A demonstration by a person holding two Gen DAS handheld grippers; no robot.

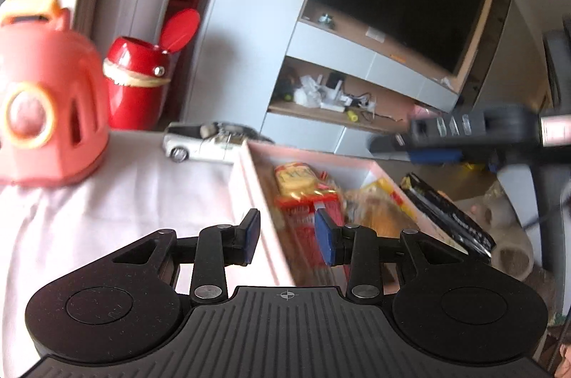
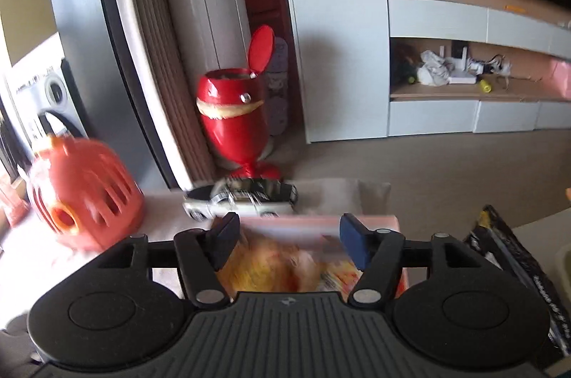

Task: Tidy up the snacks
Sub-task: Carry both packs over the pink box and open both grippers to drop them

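Both grippers, left (image 1: 287, 233) and right (image 2: 288, 244), hover part-open, holding nothing, over the box (image 1: 249, 185) of snacks (image 1: 303, 189); hasty moves could snag its wall.

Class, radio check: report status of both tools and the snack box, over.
Left tool open astride the pink box's wall, gripping nothing. Right tool open over blurred snack packets. Box holds snacks; toy car behind it, no obstruction.
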